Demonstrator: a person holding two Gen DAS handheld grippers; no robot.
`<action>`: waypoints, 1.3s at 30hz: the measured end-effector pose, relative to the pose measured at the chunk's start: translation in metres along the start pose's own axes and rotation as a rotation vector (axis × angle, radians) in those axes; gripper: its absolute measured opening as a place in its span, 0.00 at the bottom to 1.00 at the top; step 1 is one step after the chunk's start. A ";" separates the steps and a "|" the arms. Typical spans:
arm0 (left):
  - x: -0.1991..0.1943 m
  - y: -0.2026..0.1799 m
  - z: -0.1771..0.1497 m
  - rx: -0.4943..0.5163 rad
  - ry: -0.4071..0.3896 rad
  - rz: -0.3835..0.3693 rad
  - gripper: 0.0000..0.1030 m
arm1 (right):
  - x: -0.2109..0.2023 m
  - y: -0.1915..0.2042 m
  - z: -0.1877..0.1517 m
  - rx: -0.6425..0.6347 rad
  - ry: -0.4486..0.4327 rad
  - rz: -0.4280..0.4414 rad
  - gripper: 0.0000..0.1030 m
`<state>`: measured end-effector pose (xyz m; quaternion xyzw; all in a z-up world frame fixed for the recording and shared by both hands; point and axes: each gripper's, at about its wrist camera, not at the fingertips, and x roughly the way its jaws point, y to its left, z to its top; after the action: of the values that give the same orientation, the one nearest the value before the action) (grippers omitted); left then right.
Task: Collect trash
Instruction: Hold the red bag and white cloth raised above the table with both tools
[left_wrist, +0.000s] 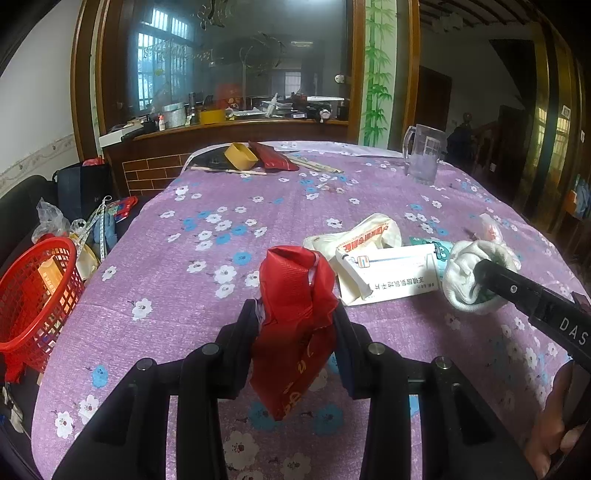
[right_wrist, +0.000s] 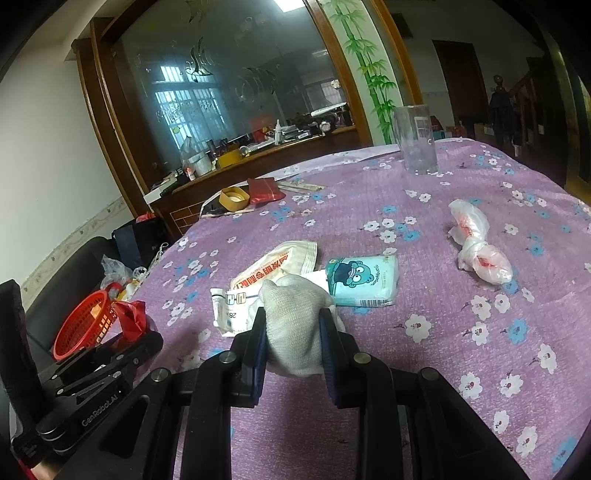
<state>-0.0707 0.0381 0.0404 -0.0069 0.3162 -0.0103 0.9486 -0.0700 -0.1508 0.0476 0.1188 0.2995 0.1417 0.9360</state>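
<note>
A basket (left_wrist: 35, 295) sits left of the table (left_wrist: 184, 266); a pitcher (left_wrist: 423, 153) stands far back.

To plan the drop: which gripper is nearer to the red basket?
Left. The left gripper, holding a red bag, is beside the red basket; the right gripper is farther across the table.

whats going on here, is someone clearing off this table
Yes. A person holds a gripper in each hand over the purple flowered tablecloth. The left gripper is clamped on a crumpled red bag; the right gripper is clamped on a balled white cloth. A red basket sits off the table's left edge. A white box, a teal packet and a knotted plastic bag still lie on the table.
</note>
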 end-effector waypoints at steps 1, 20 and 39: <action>-0.001 0.000 0.000 0.000 0.000 -0.002 0.36 | 0.000 0.002 0.000 -0.008 0.001 -0.006 0.27; -0.013 -0.002 -0.001 0.013 -0.007 -0.008 0.36 | -0.009 0.006 -0.007 -0.023 0.037 0.010 0.28; -0.031 -0.004 -0.005 0.010 -0.031 -0.022 0.36 | -0.031 0.017 -0.005 -0.035 0.007 0.008 0.28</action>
<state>-0.0983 0.0348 0.0553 -0.0057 0.3011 -0.0224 0.9533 -0.1005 -0.1450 0.0653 0.1032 0.2999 0.1509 0.9363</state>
